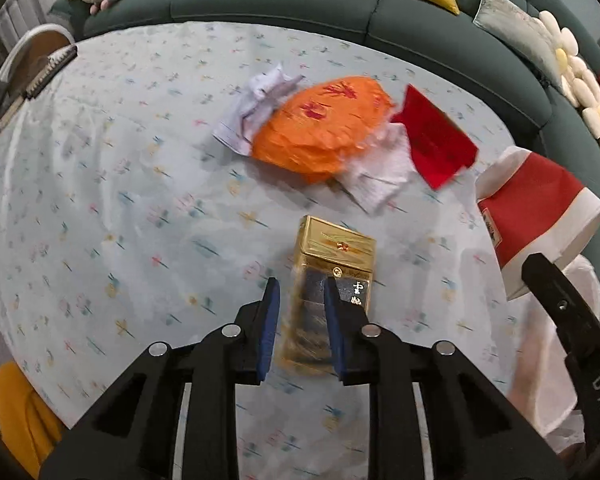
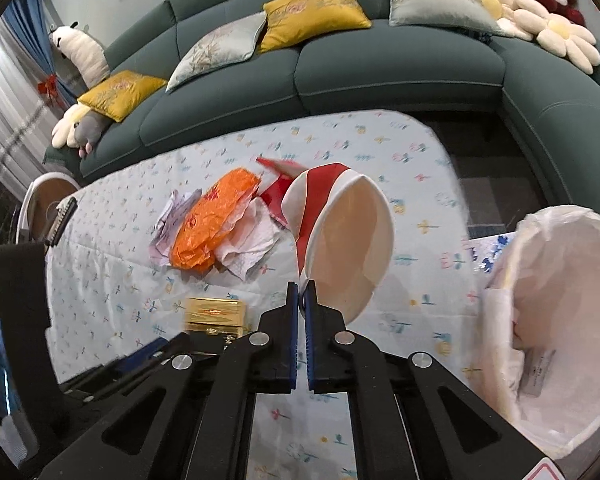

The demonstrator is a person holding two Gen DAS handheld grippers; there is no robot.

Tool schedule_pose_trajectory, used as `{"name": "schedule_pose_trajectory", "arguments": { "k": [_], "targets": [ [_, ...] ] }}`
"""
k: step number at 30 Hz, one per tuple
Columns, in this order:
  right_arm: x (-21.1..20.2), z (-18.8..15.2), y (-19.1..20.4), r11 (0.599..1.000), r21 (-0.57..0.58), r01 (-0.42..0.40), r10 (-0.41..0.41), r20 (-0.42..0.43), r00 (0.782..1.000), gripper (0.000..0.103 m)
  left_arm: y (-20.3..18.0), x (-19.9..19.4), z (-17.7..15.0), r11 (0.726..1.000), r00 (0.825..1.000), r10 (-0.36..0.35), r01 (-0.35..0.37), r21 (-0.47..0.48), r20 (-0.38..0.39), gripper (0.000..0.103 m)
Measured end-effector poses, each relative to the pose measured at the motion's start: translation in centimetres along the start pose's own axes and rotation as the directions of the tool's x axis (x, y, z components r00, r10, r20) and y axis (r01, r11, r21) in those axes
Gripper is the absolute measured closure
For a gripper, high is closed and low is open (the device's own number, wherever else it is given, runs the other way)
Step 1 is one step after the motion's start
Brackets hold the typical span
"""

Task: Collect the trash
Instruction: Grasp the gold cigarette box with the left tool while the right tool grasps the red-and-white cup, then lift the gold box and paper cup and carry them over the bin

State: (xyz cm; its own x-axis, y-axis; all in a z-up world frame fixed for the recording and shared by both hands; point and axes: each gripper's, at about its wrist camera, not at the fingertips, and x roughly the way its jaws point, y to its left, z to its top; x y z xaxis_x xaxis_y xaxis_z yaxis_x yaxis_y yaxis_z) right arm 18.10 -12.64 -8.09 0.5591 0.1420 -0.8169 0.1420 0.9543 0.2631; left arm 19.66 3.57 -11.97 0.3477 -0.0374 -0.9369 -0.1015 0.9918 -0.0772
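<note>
A gold cigarette box [image 1: 332, 276] stands between the blue pads of my left gripper [image 1: 300, 286], which is shut on it just above the flowered tablecloth [image 1: 120, 200]. My right gripper [image 2: 301, 288] is shut on the rim of a red-and-white paper cup [image 2: 340, 240], held tilted in the air with its mouth toward the camera. The same cup [image 1: 536, 216] shows at the right in the left wrist view. Behind them lie an orange plastic bag [image 1: 320, 128], crumpled white paper [image 1: 256, 108], a tissue [image 1: 380, 172] and a red packet [image 1: 436, 140].
A bin with a white liner [image 2: 560, 320] stands off the table's right end. A green sofa [image 2: 380, 68] with cushions runs behind the table. A white chair [image 2: 40, 208] and a dark brush [image 2: 62, 220] are at the table's left end. A yellow seat [image 1: 16, 412] is low left.
</note>
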Motion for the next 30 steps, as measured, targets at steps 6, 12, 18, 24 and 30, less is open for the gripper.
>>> {"name": "schedule_pose_trajectory", "arguments": {
  "k": [6,12,18,24,30],
  "targets": [
    [-2.4,-0.3,-2.1,1.0,0.023,0.018,-0.019,0.03,0.999,0.099,0.1,-0.2,-1.2,0.998,0.999,-0.043,0.042,-0.046,-0.025,0.078],
    [-2.5,-0.8,-3.6,0.998,0.055,0.024,-0.025,0.026,0.999,0.099,-0.1,0.6,-1.6,1.0,1.0,-0.016,0.016,-0.01,-0.018,0.031],
    [-1.7,-1.0,-3.7,0.998,0.06,0.022,-0.023,0.011,1.0,0.099,-0.6,3.0,-1.4,0.999,0.998,-0.025,0.028,0.035,-0.062,0.028],
    [-0.7,-1.1,-3.5,0.998,0.059,0.023,-0.022,-0.007,1.0,0.099,-1.6,4.3,-1.4,0.997,0.998,-0.024,0.029,0.076,-0.066,0.04],
    [-0.5,-1.4,-3.3,0.998,0.061,0.018,-0.017,-0.016,1.0,0.099,-2.1,4.3,-0.7,0.995,0.997,-0.041,0.047,0.091,-0.068,0.046]
  ]
}}
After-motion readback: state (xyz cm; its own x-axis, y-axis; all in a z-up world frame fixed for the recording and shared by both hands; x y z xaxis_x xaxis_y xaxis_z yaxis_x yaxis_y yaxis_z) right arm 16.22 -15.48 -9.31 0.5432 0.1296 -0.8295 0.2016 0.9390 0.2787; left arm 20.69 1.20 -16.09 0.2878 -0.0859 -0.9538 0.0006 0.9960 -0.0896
